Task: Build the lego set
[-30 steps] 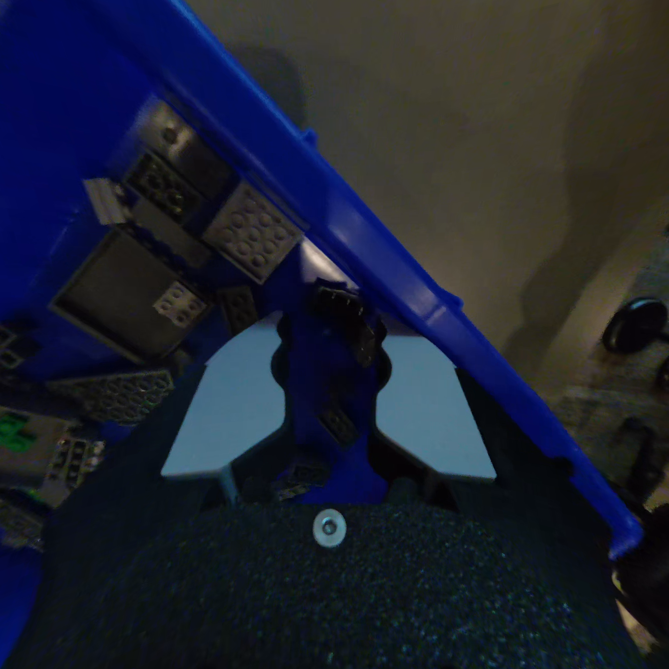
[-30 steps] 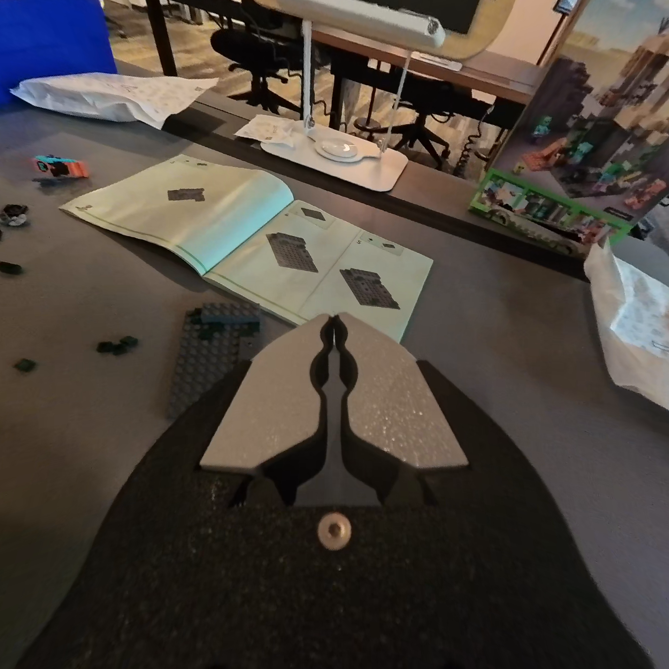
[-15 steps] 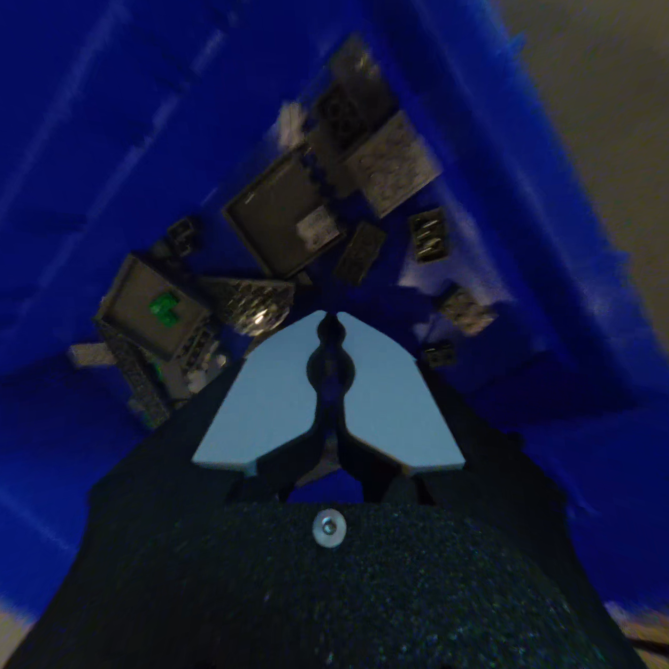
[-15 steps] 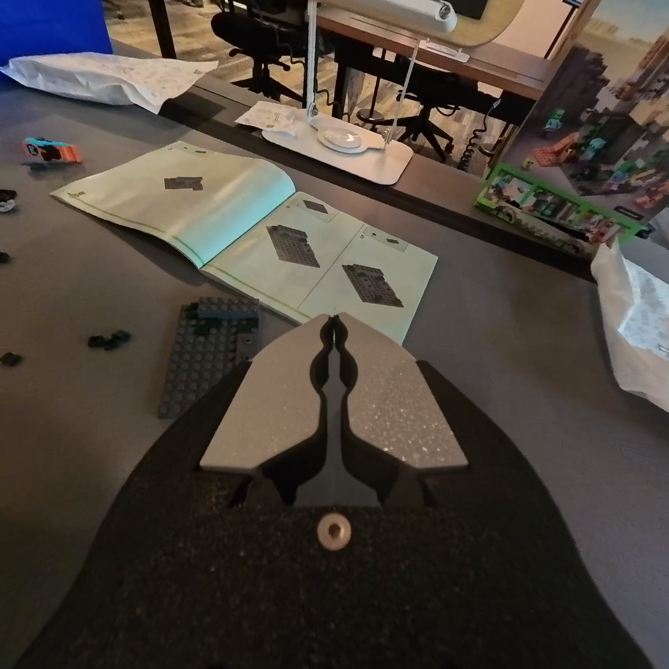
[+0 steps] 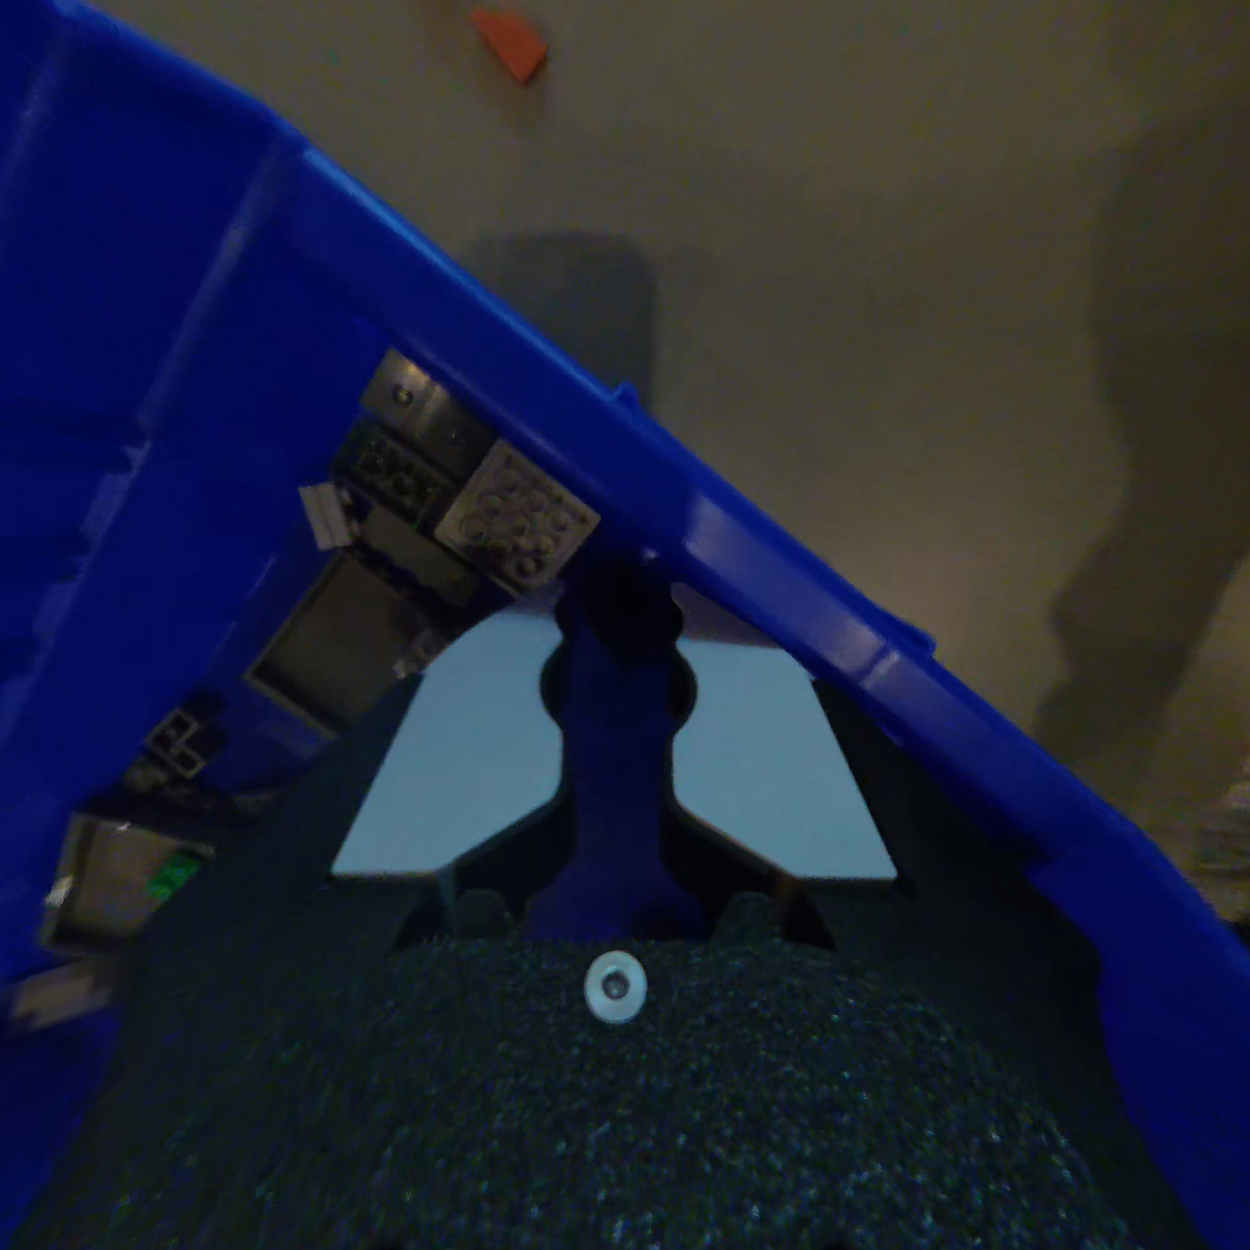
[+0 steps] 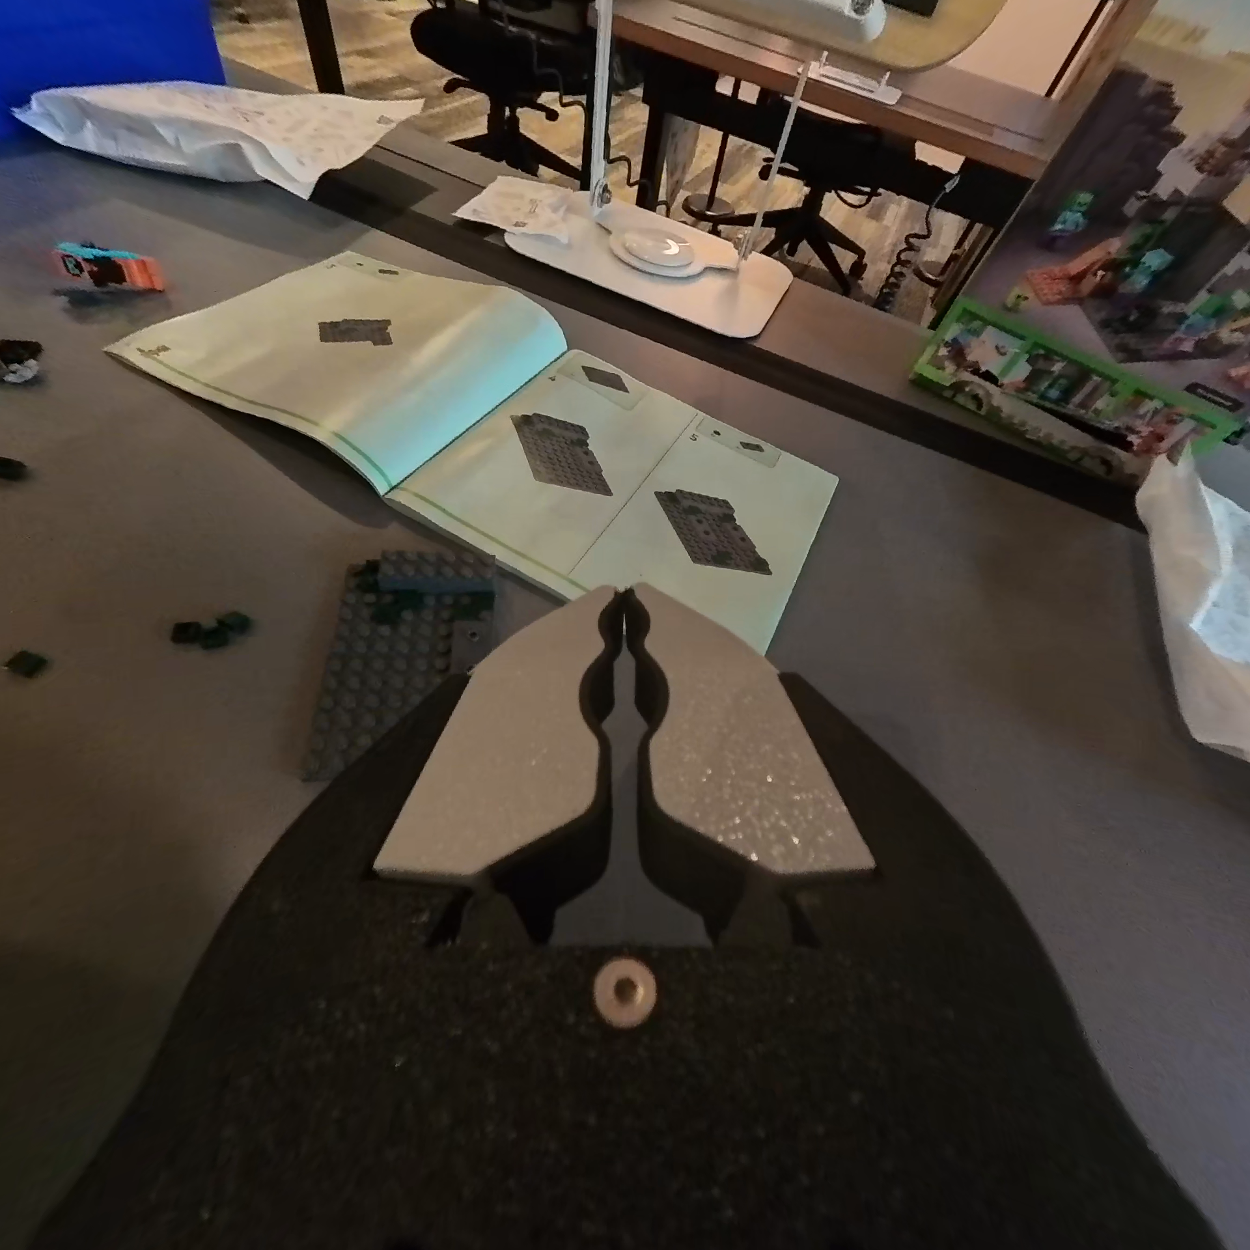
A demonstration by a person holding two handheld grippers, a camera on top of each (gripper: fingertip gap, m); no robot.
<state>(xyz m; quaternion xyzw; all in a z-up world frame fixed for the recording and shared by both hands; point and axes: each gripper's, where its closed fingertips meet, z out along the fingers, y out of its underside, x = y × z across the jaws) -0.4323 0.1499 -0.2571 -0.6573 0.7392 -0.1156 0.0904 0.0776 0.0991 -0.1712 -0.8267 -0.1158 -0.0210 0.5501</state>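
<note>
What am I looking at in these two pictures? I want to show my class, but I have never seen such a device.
No robot: a person holds a two-finger gripper in each hand, each with a camera looking along its fingers. The left gripper is open inside a blue bin of grey bricks; something dark sits at its tips, too blurred to name. The right gripper is shut and empty above a grey table. On it lie an open instruction booklet, a grey baseplate partly built, small loose dark pieces and the set's box.
</note>
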